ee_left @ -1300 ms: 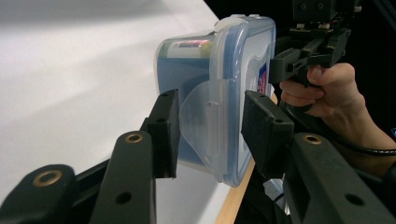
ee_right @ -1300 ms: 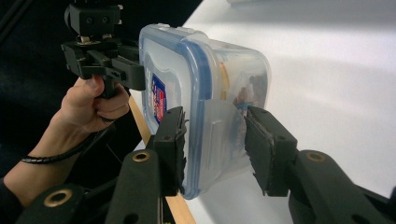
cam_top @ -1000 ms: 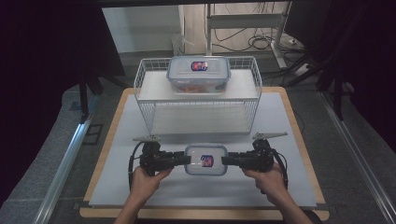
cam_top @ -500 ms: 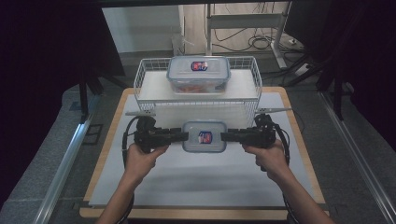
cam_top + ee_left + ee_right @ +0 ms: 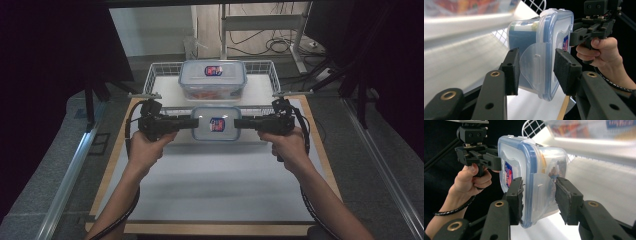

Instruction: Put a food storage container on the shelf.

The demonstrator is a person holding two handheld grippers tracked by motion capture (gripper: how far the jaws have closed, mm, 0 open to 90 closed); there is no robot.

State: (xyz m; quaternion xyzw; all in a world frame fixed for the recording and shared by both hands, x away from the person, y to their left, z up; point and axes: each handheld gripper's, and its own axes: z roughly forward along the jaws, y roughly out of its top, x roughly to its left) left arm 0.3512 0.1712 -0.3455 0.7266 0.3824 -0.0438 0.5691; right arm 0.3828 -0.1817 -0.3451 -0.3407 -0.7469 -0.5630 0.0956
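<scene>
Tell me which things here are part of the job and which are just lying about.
In the job:
held container
left gripper
right gripper
wire rack
container on the rack

Just lying about:
cables on the floor
desk frame

Dim room beyond the table [image 5: 320, 165]: grey floor [image 5: 380, 165], metal desk frame [image 5: 260, 30] (loose cables [image 5: 280, 46] beneath).
</scene>
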